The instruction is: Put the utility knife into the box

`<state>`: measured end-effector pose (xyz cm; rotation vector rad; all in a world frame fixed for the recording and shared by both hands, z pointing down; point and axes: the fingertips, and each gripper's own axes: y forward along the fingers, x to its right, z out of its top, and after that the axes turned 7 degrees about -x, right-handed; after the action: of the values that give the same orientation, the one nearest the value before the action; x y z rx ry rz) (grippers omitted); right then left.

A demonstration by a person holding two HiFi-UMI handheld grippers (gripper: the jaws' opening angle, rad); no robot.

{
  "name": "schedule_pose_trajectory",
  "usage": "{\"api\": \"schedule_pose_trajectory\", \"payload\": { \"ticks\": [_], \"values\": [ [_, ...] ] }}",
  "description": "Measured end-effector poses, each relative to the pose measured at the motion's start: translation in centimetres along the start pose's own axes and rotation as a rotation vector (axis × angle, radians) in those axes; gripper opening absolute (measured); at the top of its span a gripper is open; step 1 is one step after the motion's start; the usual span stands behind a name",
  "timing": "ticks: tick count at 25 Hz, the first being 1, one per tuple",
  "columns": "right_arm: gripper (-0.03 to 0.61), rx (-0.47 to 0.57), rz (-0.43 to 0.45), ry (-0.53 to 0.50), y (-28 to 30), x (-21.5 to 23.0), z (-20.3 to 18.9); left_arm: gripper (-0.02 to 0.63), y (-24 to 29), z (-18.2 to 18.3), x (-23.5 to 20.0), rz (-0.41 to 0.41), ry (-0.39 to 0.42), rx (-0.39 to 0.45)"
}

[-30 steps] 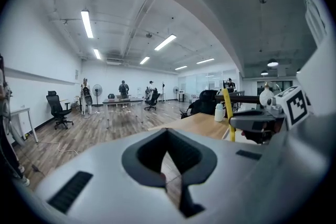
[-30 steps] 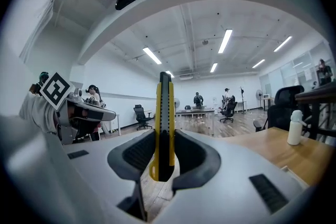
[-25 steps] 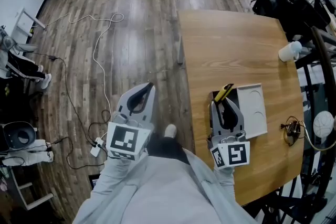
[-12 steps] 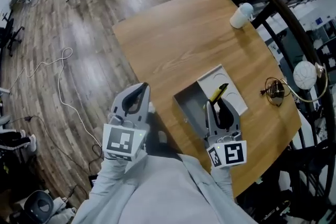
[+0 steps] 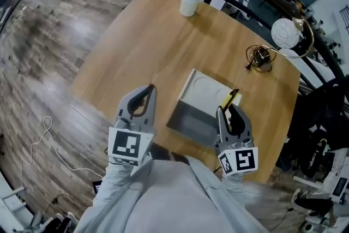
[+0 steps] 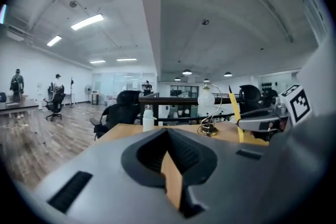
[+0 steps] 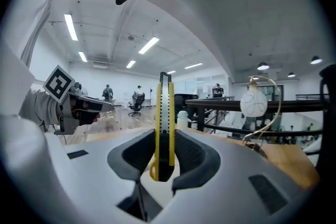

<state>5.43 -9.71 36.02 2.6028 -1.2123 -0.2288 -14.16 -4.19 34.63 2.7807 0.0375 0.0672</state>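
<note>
A yellow utility knife stands upright between the pads of my right gripper, which is shut on it. In the head view that gripper hovers over the near right corner of the grey box, with the knife pointing away over the white lid. My left gripper hangs over the table's near edge, left of the box, apart from it. Its jaws are shut with nothing in them. From the left gripper view, the knife shows at the right.
The box lies on a wooden table. A white bottle stands at the far edge. A brass wire lamp base and a white globe sit at the far right. A dark rail and office chairs lie beyond; wood floor lies to the left.
The head view has swung round, so the table and box sit turned in the picture. My left gripper has gone from over the floor to the table's edge. The right gripper still holds the knife by the box.
</note>
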Motion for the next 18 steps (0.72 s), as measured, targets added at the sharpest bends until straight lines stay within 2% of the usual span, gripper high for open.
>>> {"api": "schedule_pose_trajectory", "payload": {
  "ticks": [6, 9, 14, 18],
  "values": [
    [0.127, -0.034, -0.258, 0.070, -1.9, 1.5, -1.0, 0.018, 4.9, 1.0, 1.2, -0.251, 0.077, -0.013],
    [0.127, -0.040, -0.352, 0.093, -3.3, 2.0, -1.4, 0.018, 6.1, 1.2, 2.8, -0.348, 0.099, -0.023],
    [0.127, -0.064, -0.462, 0.129, -6.0, 2.4, -3.0, 0.018, 6.8, 0.5, 6.0, -0.463, 0.134, -0.041],
    [0.127, -0.080, -0.488, 0.134, -7.7, 2.3, -4.0, 0.018, 6.9, 0.0, 8.1, -0.506, 0.150, -0.043]
  ]
}}
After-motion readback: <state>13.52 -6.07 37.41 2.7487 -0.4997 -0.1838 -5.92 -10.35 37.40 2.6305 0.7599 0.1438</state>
